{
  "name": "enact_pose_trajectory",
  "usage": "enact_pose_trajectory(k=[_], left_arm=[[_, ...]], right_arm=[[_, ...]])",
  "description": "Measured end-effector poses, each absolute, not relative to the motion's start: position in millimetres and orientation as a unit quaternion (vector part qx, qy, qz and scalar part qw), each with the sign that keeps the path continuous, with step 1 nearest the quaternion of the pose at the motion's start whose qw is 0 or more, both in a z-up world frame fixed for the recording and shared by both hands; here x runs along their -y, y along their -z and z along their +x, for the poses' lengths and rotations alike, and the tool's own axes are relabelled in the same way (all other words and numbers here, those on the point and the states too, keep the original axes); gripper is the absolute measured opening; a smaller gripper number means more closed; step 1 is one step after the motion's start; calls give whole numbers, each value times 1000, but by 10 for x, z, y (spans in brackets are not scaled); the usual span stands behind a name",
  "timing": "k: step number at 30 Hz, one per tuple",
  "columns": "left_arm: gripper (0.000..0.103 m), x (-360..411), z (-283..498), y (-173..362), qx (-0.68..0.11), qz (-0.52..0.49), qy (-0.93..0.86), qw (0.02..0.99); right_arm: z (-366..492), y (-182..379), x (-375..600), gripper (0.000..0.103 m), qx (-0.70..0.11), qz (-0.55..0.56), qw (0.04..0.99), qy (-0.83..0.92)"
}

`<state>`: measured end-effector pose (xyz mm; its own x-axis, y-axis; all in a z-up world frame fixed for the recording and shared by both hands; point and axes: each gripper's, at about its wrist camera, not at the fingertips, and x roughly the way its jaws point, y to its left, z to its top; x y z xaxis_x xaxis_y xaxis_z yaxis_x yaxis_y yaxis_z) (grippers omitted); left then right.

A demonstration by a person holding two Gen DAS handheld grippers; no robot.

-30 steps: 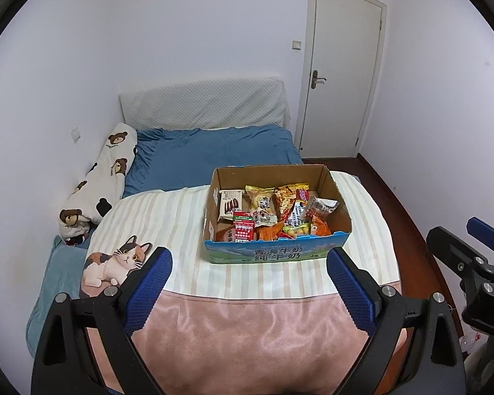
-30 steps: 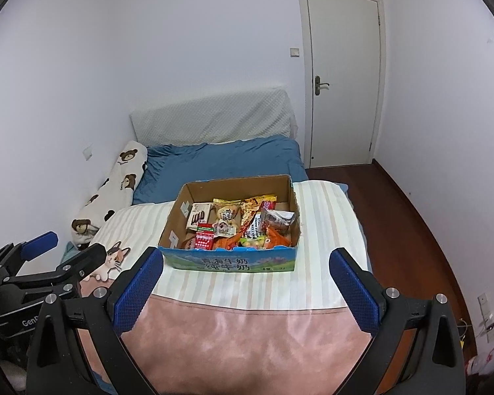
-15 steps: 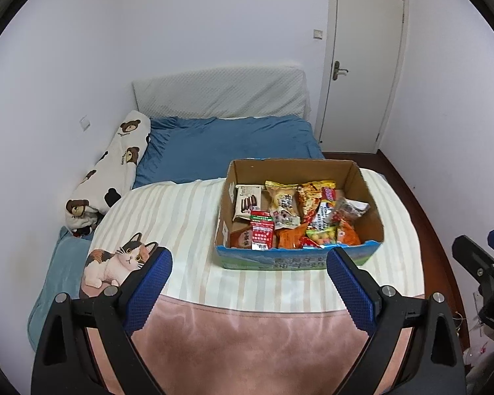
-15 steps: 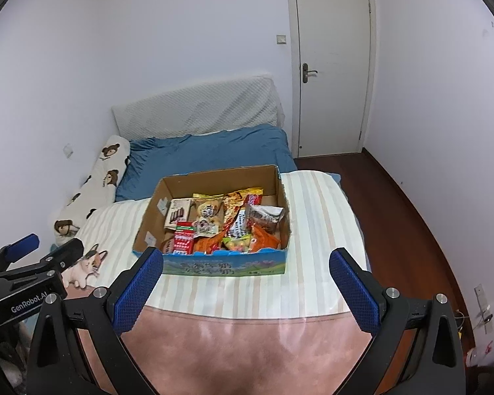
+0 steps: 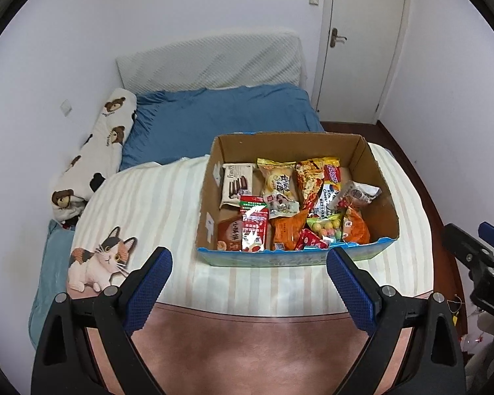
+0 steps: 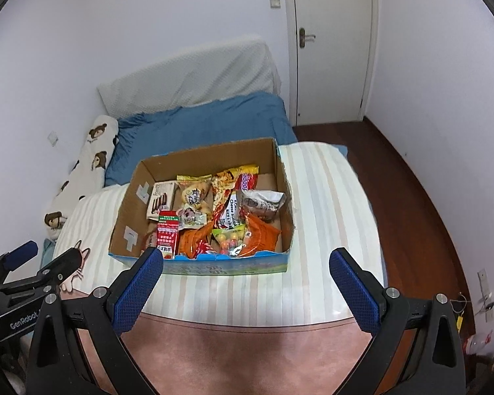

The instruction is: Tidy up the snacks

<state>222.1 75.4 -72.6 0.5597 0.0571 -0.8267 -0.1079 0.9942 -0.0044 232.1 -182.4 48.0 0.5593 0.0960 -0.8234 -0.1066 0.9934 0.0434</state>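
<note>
An open cardboard box (image 5: 375, 168) with a blue printed front sits on a striped blanket on the bed; it also shows in the right wrist view (image 6: 201, 161). It holds several snack packs: a red carton (image 5: 254, 227), a cookie box (image 5: 236, 185), a yellow bun pack (image 5: 277, 179), orange packs (image 5: 288, 230) and a silver pack (image 5: 359, 194). My left gripper (image 5: 248, 291) is open and empty, in front of the box. My right gripper (image 6: 245, 291) is open and empty, also in front of the box, right of the left one.
The bed has a blue sheet (image 5: 214, 115), a bear-print bolster (image 5: 95, 154) along the left wall and a cat print (image 5: 98, 263) on the blanket. A pink blanket edge (image 5: 247, 345) lies nearest me. A white door (image 5: 362, 39) and wooden floor (image 6: 411, 181) are at the right.
Both grippers have moved forward and higher toward the box, which now looks larger and more from above. Both stay open and empty.
</note>
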Motion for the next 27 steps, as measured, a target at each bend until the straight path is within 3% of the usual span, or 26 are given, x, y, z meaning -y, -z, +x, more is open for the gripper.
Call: enact_pose_trajectory(k=[27], left_arm=[[96, -760, 2508, 783, -481, -31, -37, 876]], right_arm=[[2541, -442, 1775, 103, -483, -16, 874, -51]])
